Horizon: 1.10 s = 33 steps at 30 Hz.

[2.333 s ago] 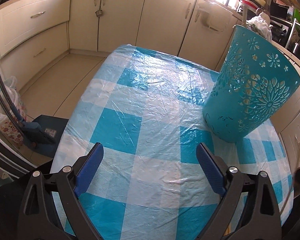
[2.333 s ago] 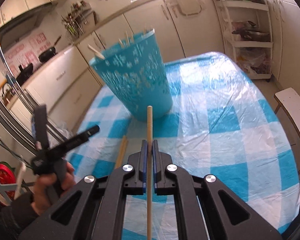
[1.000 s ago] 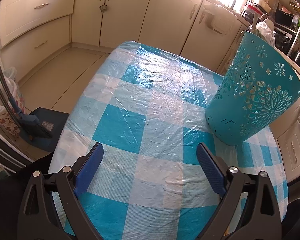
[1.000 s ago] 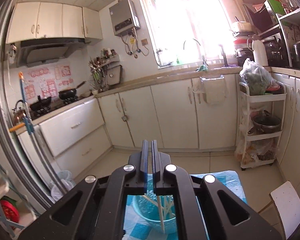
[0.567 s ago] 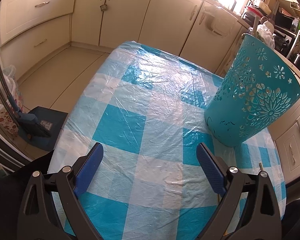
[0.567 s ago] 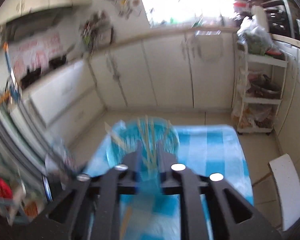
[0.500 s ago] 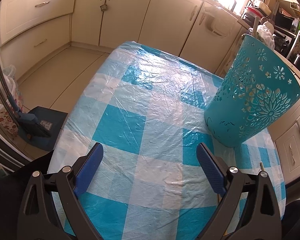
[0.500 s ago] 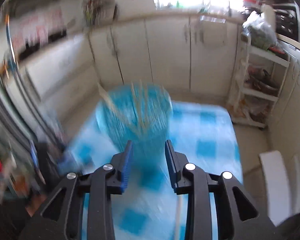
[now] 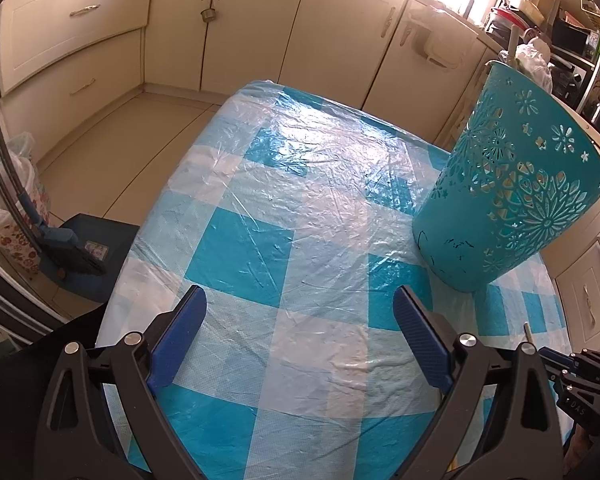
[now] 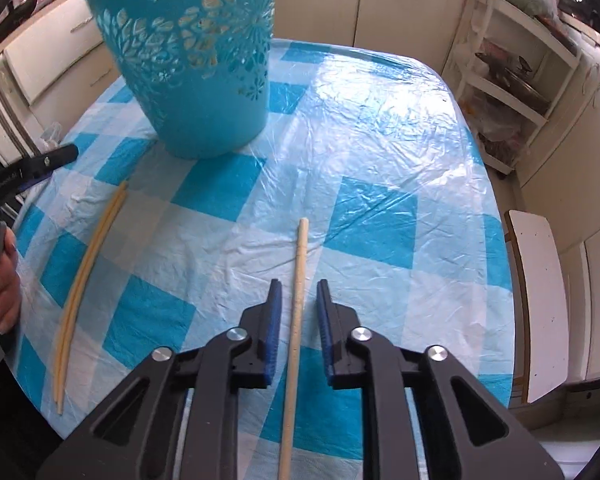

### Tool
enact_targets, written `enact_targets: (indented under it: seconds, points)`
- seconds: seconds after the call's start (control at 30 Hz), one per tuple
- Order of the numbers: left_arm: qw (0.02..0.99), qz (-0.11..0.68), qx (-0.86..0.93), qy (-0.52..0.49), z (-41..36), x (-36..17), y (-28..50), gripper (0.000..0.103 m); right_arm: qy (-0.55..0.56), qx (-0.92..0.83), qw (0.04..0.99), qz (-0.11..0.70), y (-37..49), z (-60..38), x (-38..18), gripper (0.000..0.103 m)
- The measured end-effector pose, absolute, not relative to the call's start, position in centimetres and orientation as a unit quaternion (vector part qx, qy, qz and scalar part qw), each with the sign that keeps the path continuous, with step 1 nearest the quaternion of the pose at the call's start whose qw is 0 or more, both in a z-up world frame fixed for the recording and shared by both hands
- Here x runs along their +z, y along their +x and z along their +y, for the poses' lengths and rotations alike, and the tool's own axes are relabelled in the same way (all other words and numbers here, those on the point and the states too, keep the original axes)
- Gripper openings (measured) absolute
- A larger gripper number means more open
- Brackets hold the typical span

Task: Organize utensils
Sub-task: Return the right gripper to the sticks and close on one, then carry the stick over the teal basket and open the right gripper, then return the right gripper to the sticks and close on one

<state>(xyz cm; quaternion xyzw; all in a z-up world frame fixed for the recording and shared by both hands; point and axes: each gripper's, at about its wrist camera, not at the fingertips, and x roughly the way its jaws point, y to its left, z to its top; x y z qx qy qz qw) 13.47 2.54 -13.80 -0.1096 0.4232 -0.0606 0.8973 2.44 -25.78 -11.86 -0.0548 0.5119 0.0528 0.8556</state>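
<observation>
A teal cut-out basket [image 10: 196,56] stands on the checked table; it also shows in the left wrist view [image 9: 500,184] at the right. A single wooden chopstick [image 10: 296,312] lies on the cloth between the fingers of my right gripper [image 10: 298,288], which is open around it without touching. A pair of chopsticks [image 10: 88,256] lies to the left. My left gripper [image 9: 300,312] is open and empty over the table's near part. The right gripper's tip and a chopstick end [image 9: 527,330] show at the left view's right edge.
The table [image 10: 380,160] has a blue-and-white plastic cloth. A white stool [image 10: 536,312] stands off its right side, a shelf rack [image 10: 516,60] behind it. Cream cabinets [image 9: 260,28] ring the room. A blue dustpan and broom [image 9: 72,252] lie on the floor left.
My right gripper let go of the chopstick over the basket, opened, swung down and now straddles another chopstick on the table. The left gripper stayed nearly still.
</observation>
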Motion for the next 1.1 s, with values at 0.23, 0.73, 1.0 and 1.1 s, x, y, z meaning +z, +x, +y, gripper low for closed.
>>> enact_targets:
  seconds: [0.23,0.73,1.0,1.1]
  points:
    - [0.897,0.424,-0.061,-0.113,2.7,-13.9,13.5,0.091,0.045,0.094,0.904,0.415,0.5,-26.0,-4.0,0.005]
    - [0.895,0.423,-0.061,-0.127,3.2,-14.0,13.4,0.091,0.127,0.043,0.988,0.069,7.7,-21.3,10.3,0.006]
    - [0.895,0.422,-0.062,-0.13,3.3,-13.9,13.3,0.091,0.106,0.019,0.986,0.128,8.8,-21.5,5.5,0.006]
    - [0.896,0.422,-0.06,-0.127,3.2,-13.9,13.2,0.091,0.091,0.035,0.986,0.134,7.4,-21.3,5.4,0.006]
